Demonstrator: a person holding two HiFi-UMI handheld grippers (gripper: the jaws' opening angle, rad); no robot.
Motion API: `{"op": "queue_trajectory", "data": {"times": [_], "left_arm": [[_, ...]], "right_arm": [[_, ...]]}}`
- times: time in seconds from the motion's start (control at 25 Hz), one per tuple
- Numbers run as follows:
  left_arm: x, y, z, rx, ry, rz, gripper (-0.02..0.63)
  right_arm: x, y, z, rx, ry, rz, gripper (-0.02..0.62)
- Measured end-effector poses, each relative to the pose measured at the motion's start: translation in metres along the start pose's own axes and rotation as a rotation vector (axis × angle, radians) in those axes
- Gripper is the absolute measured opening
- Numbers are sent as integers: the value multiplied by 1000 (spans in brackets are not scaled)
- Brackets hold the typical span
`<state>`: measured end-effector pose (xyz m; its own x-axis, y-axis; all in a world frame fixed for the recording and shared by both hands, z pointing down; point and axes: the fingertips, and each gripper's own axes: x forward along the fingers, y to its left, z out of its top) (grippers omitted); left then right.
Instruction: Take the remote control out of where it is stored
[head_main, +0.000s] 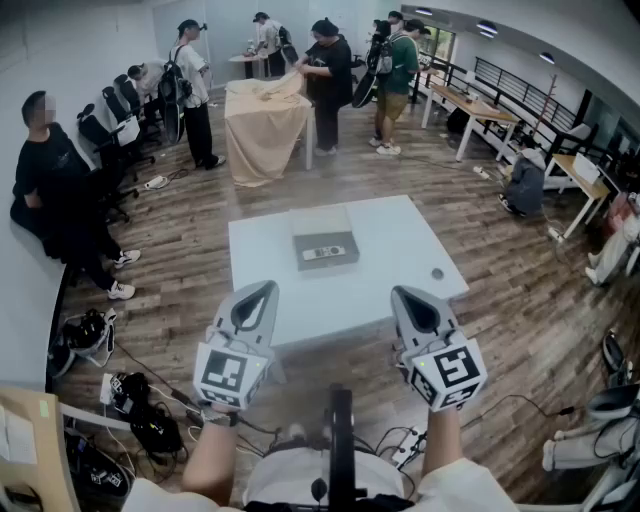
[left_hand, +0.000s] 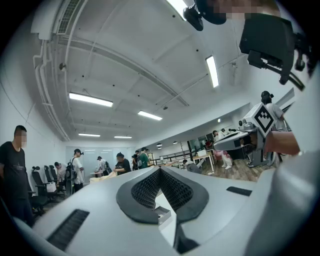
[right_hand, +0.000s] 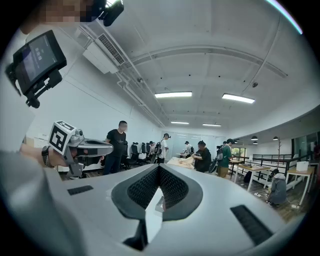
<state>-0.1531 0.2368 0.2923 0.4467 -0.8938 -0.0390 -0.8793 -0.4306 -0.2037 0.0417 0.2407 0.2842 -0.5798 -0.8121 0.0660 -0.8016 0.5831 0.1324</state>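
**Item:** remote control (head_main: 322, 253). Sits in a shallow grey box (head_main: 346, 260) mid-worktop, box top open, remote showing. Long axis runs left–right, w/ a slight tilt. Nothing else seen in the box.

**Adjacent:** paler flat panel (head_main: 320, 220) just behind the box on the far side. Poss. its lid, can't tell. Small dark round object (head_main: 437, 273) near the right edge of the white worktop (head_main: 400, 230), well apart from the box.

**Left gripper** (head_main: 266, 292): jaws closed tip to tip, nothing between. Held in the air off the near edge of the worktop, pointing out into the room.

**Right gripper** (head_main: 406, 297): same; jaws together, empty, held level w/ the left.

**Key relation:** box lies straight ahead on the far side of both grippers, approx. on the line midway between them, so neither is clearly nearer. Well apart from both.

**Judgement:** reach not begun. Either gripper must open its jaws, go forward and down. Closing across the remote's short width looks the likely grip.

**Surroundings:** several people at other tables in the far part of the room; not involved.
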Motion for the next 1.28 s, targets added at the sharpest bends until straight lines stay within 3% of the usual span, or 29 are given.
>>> {"op": "queue_trajectory", "data": {"times": [0.52,0.96,1.28], "left_arm": [[27,-15,-7,6,27,42,-2],[56,-33,-19,13,60,80,-2],[99,-18,-33,22,65,77,-2]], "right_arm": [[4,-35,-13,46,-24,52,-2],[12,-63,-33,88,-9,181,-2],[46,-86,-40,66,-24,213,-2]]}}
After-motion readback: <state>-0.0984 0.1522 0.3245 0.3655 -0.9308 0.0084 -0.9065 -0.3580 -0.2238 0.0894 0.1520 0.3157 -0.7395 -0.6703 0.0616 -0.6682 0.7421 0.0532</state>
